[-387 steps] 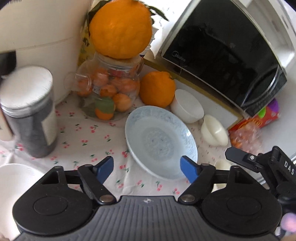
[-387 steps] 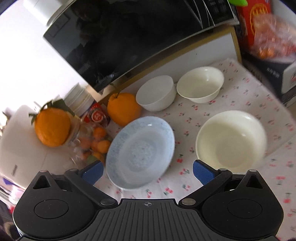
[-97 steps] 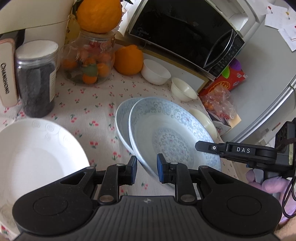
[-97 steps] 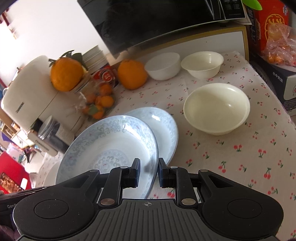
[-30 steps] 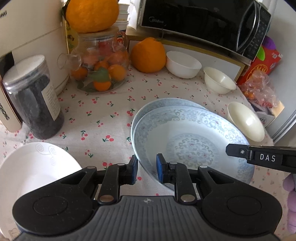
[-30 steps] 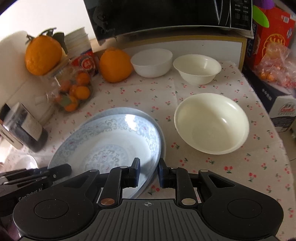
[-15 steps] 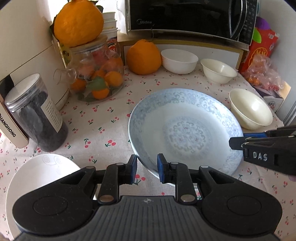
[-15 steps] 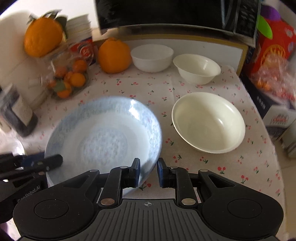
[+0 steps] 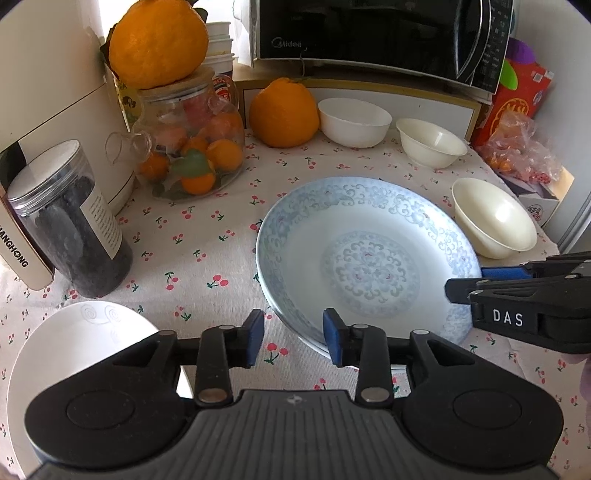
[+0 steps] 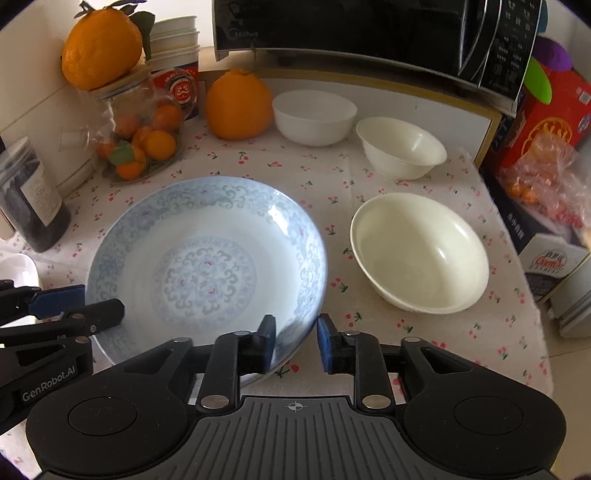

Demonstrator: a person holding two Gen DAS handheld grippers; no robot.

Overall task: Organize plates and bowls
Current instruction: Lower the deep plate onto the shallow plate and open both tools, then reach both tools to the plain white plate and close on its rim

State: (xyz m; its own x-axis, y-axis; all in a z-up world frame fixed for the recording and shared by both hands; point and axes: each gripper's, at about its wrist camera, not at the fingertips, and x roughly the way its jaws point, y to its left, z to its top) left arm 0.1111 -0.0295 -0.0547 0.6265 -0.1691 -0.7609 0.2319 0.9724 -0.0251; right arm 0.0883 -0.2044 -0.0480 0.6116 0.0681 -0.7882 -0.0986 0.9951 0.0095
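Note:
A blue-patterned plate [image 9: 369, 258] lies stacked on a second blue plate on the cherry-print tablecloth; it also shows in the right wrist view [image 10: 207, 266]. My left gripper [image 9: 293, 341] is open, its jaws astride the plate's near-left rim without pinching it. My right gripper [image 10: 295, 343] is open at the plate's near-right rim. A large cream bowl [image 10: 419, 253] sits right of the plates. A white bowl [image 10: 314, 116] and a small cream bowl [image 10: 400, 147] stand at the back. A white plate [image 9: 85, 350] lies at the near left.
A dark-filled jar [image 9: 70, 218], a glass jar of oranges [image 9: 188, 147] with a big orange on top, a loose orange [image 9: 282, 112], a microwave [image 9: 376, 33] on a shelf, and a red box with bagged snacks [image 10: 546, 155] ring the table.
Both grippers have opened and let go of the blue plate, which now rests stacked on the other blue plate. Both have drawn back slightly.

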